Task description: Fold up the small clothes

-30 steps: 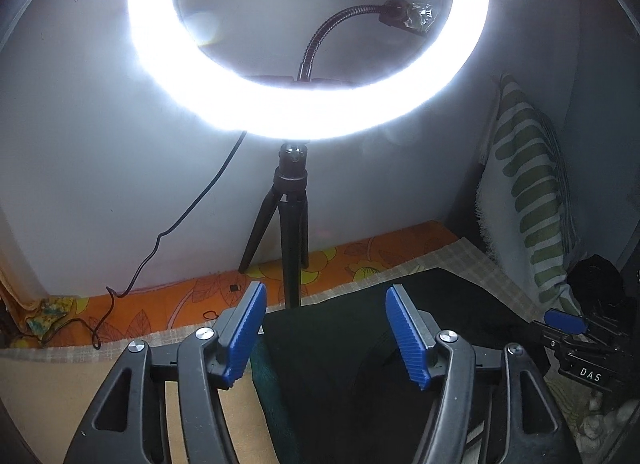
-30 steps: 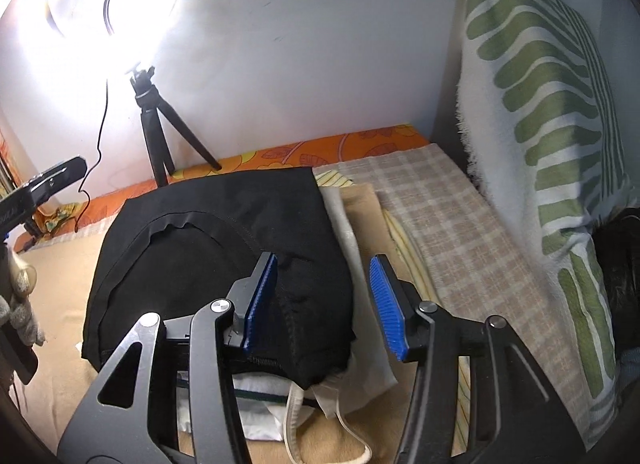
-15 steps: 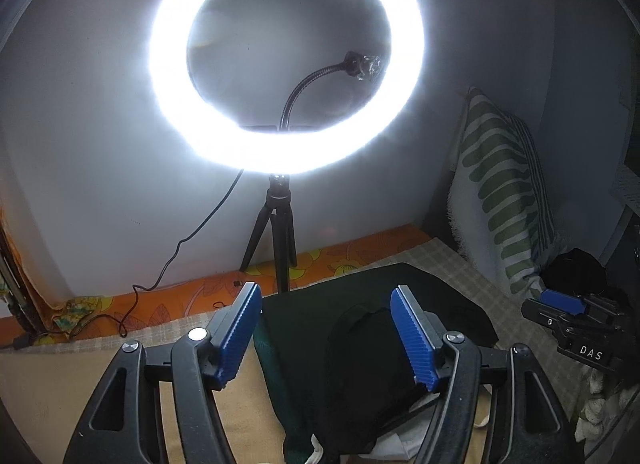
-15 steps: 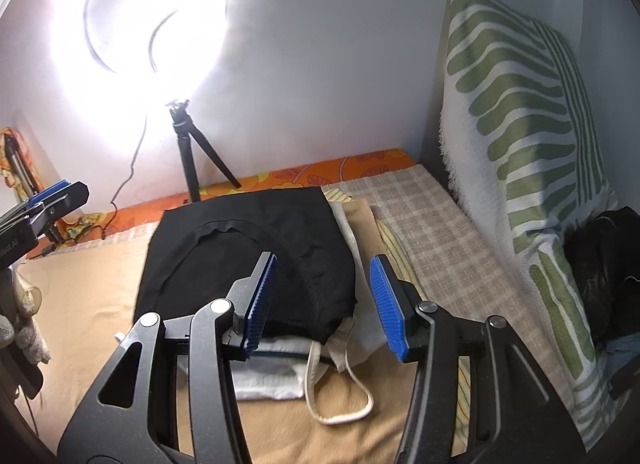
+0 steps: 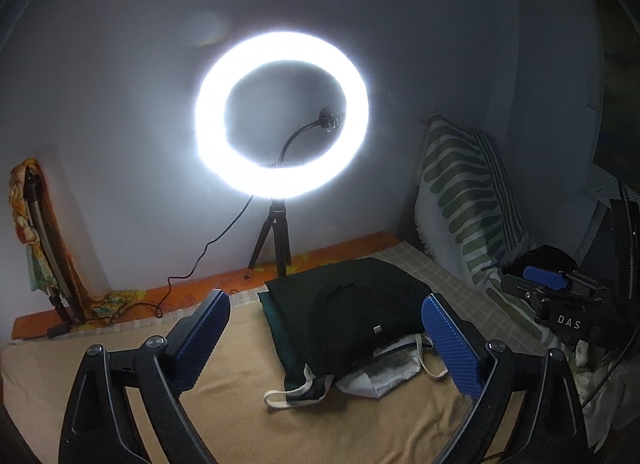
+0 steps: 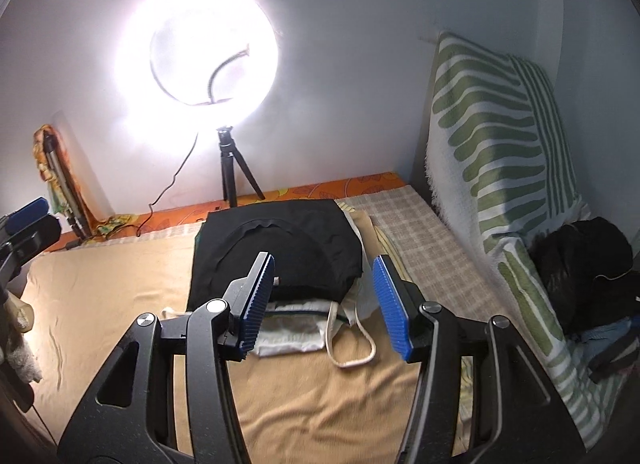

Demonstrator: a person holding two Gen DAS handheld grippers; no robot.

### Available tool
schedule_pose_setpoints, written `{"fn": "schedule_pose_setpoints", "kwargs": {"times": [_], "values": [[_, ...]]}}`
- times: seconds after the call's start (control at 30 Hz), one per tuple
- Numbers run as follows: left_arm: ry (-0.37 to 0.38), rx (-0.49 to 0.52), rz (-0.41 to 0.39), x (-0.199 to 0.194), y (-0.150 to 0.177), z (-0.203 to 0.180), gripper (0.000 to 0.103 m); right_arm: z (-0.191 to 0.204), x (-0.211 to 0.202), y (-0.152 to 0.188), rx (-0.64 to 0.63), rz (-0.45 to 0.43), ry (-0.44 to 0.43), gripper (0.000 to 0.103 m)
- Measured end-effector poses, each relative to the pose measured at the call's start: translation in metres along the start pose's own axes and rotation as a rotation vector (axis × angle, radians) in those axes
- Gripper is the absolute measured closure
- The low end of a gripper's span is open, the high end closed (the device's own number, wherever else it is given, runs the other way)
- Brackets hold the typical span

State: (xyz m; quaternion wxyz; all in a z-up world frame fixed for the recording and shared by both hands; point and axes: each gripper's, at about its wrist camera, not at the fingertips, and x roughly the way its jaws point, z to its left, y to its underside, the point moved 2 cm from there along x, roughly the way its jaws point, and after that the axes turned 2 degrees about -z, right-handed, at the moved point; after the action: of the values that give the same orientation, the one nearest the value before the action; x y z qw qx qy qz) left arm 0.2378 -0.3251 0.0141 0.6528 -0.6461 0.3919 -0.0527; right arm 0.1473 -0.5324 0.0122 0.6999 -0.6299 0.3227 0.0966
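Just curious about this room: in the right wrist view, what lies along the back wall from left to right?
Folded stand draped in orange-yellow cloth → glowing white ring light on a black tripod → green-and-white striped cushion leaning upright → black bundle.

Matt black cloth garment point(image 6: 280, 248)

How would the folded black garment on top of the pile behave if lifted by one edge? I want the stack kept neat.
The folded black garment looks like thin, soft knit, so it would probably droop and unfold. It seems light. It rests on white clothes with loose straps, so dragging it might well pull those askew too.
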Motion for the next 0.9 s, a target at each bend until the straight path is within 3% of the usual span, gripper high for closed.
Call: {"fn": "schedule_pose_setpoints", "kwargs": {"times": [0.1, 0.17, 0.4, 0.6, 0.73, 0.9], "values": [[-0.002, 0.014, -0.013, -0.029, 0.012, 0.003, 0.001, 0.006, -0.022, 0.009, -0.007, -0.011, 0.012, 0.046], [-0.001, 0.011, -0.015, -0.049, 0.022, 0.006, 0.0, 0.008, -0.034, 0.014, -0.002, -0.026, 0.014, 0.033], [0.019, 0.011, -0.051, -0.112, 0.054, 0.014, 0.0, 0.03, -0.074, 0.048, -0.009, -0.054, 0.018, 0.033], [0.028, -0.005, -0.035, -0.15, 0.086, 0.023, 0.0, 0.048, -0.088, 0.088, -0.014, -0.051, 0.041, 0.033], [0.001, 0.022, -0.031, -0.168, 0.107, 0.026, 0.0, 0.06, -0.099, 0.109, 0.006, -0.071, 0.033, 0.01], [-0.022, 0.035, -0.002, -0.181, 0.134, 0.031, 0.0, 0.075, -0.108, 0.132, 0.033, -0.075, 0.016, 0.01]]}}
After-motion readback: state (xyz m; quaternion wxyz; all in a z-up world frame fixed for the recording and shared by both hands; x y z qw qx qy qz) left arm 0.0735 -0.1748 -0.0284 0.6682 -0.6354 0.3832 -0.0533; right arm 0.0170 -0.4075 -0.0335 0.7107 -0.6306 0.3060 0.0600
